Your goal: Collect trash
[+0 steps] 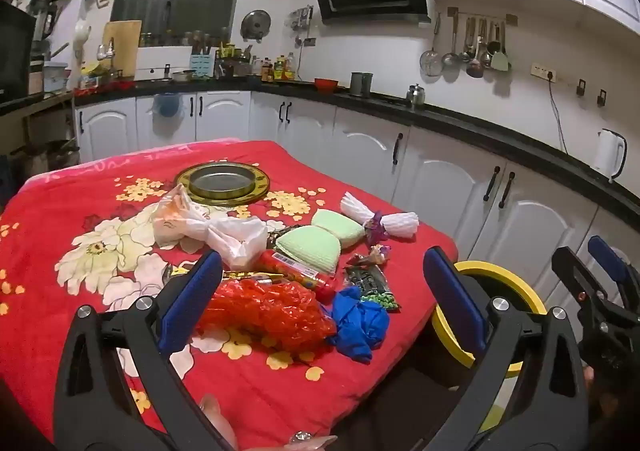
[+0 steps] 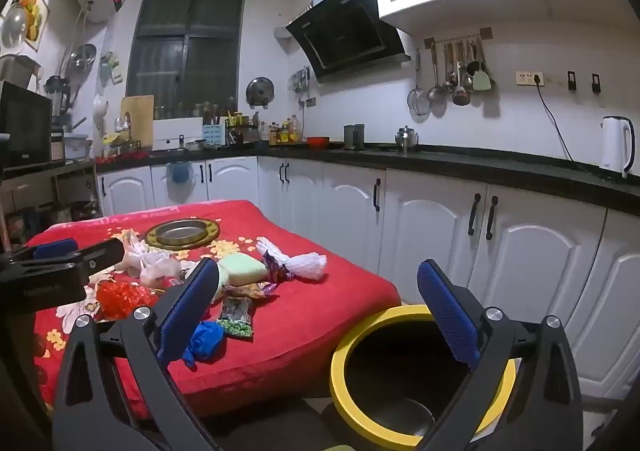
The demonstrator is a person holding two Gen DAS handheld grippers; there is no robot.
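1. So, nothing is picked up yet. All the trash sits on the red cloth (image 1: 100, 331) and the bin (image 2: 420, 371) looks empty, so I think this is the very start.
2. Going from the left: a white bag (image 1: 200, 227) lies near the round tray (image 1: 223, 183). Then comes a crinkly red bag (image 1: 268, 315), close to the near edge.
3. Next is a blue glove (image 1: 360, 327), touching the red bag. Just behind it is a pea packet (image 1: 376, 291).
4. Further right are two green pads (image 1: 320, 239) and a white paper bundle (image 1: 380, 219).
5. On the far right, the yellow-rimmed bin stands on the floor, right beside the cloth's edge.
6. For a good grab, I would take the red bag first, since it is nearest. Squeeze the thick middle, not a loose corner. It is light and may slip or snag the glove, so lift slowly.
7. Then carry it over the bin's hole before letting go.
8. The left gripper (image 1: 320, 311) is wide open and holds nothing. It tips down a bit and hangs over the red bag and glove.
9. The right gripper (image 2: 320, 315) is wide open and empty too. It points almost flat, over the gap between the cloth and bin.
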